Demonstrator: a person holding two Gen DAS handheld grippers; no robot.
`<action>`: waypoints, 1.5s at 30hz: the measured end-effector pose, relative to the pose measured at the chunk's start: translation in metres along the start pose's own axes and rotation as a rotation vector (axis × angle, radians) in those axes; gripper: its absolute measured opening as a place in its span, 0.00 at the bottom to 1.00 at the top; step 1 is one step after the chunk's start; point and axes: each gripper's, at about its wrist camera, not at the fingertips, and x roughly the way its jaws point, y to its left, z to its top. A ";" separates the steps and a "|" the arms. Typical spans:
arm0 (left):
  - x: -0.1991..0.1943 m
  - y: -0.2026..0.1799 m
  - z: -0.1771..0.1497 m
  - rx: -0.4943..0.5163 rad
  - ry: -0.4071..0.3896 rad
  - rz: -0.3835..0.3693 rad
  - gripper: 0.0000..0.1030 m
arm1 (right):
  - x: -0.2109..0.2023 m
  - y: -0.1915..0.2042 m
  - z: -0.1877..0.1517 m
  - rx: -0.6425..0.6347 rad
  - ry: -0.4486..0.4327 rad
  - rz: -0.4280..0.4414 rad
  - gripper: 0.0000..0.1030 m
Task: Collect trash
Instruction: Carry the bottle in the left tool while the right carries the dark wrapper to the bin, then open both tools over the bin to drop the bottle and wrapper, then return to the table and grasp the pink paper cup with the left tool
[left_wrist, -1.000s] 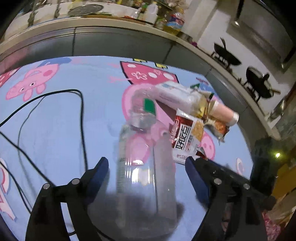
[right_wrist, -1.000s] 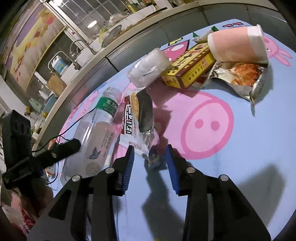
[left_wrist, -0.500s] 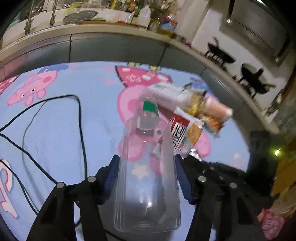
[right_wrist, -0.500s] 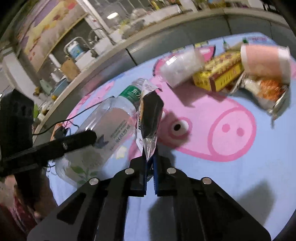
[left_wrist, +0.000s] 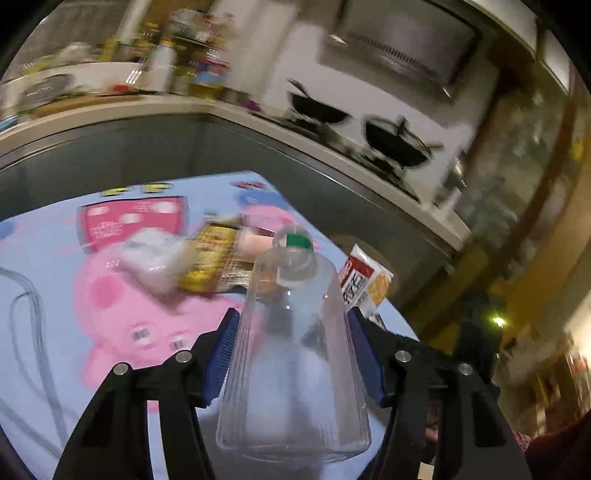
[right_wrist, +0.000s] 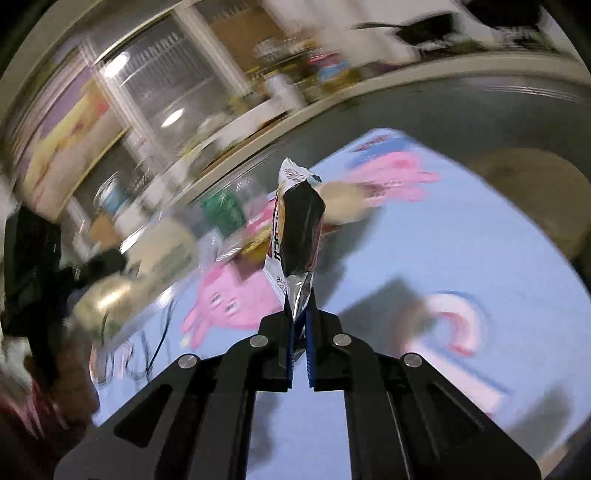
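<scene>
left gripper (left_wrist: 295, 354) raised above the table, blue-padded fingers (left_wrist: 220, 363) pressed on both sides of a clear plastic bottle (left_wrist: 291, 373), cap pointing away. right gripper (right_wrist: 298, 328) also lifted, jaws nearly together, pinching the bottom seam of a snack wrapper (right_wrist: 295, 236) standing upright.

Each gripper (left_wrist: 295, 354) (right_wrist: 298, 332) is black (silver screws) with ribbed blue finger pads (left_wrist: 221, 354).
</scene>
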 end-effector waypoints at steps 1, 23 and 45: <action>0.012 -0.008 0.003 0.016 0.018 -0.009 0.58 | -0.005 -0.012 0.001 0.038 -0.008 -0.016 0.04; 0.311 -0.124 0.106 -0.029 0.305 -0.115 0.59 | -0.010 -0.209 0.088 0.450 -0.124 -0.235 0.08; 0.122 -0.051 0.047 0.068 -0.044 0.121 0.82 | 0.002 -0.130 0.066 0.303 -0.166 -0.204 0.45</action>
